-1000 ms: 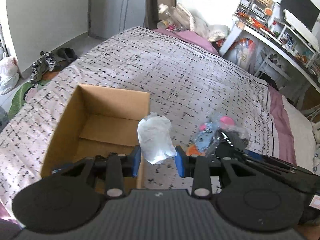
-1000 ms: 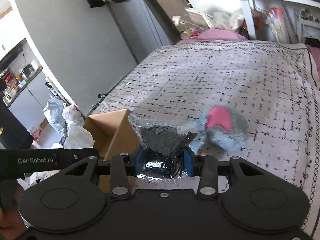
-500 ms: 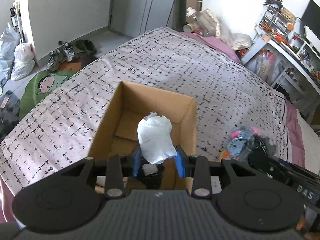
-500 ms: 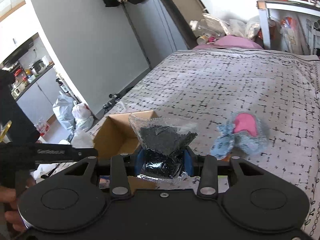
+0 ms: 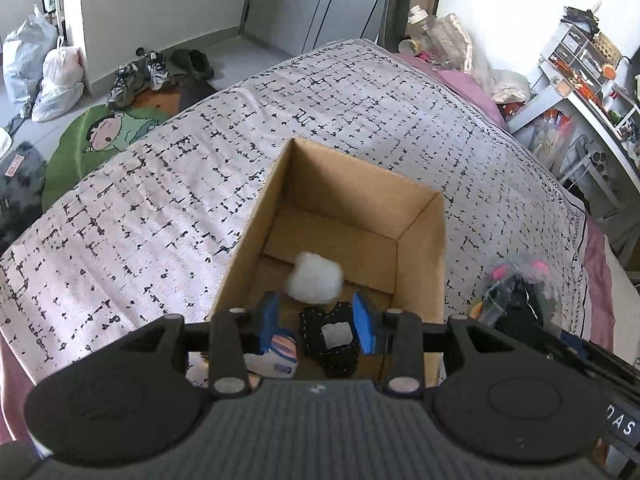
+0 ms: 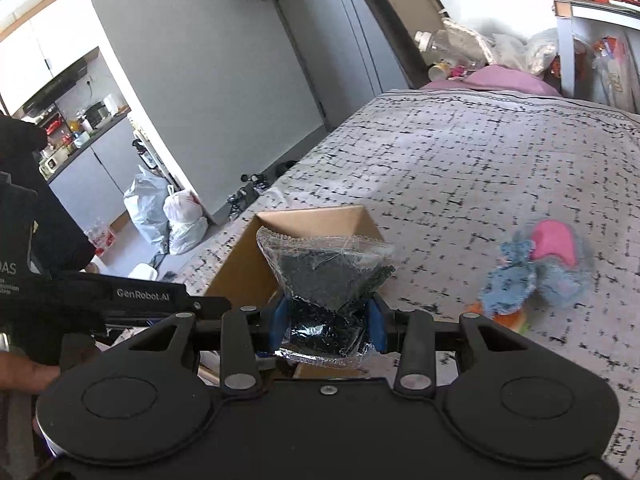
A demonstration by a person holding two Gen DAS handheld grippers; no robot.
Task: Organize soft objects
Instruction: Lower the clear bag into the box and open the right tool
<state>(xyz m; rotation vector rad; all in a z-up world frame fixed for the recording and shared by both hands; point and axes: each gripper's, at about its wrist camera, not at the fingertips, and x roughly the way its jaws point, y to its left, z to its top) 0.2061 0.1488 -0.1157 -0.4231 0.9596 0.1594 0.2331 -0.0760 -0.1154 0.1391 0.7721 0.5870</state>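
An open cardboard box [image 5: 420, 240] stands on the patterned bedspread. My left gripper [image 5: 316, 320] hangs over its near end with the jaws opening and nothing between the blue pads. A white soft bundle [image 5: 316, 282], blurred, is inside the box just beyond the fingertips. Below it lie a black item with a white patch [image 5: 332, 340] and a small printed pouch [image 5: 280, 354]. My right gripper [image 6: 328, 320] is shut on a clear bag of black beads [image 6: 328, 280], held beside the box [image 6: 248, 272]. The left gripper's body [image 6: 152, 300] shows at the left.
A blue and pink plush toy [image 6: 536, 268] lies on the bed right of the box. Shoes [image 5: 136, 76] and plastic bags [image 5: 44, 68] sit on the floor beyond the bed's left edge. Cluttered shelves [image 5: 580, 72] stand at the far right.
My left gripper moved over the box and let go of the white bundle, which now sits down in the box. My right gripper carried the bead bag leftward toward the box.
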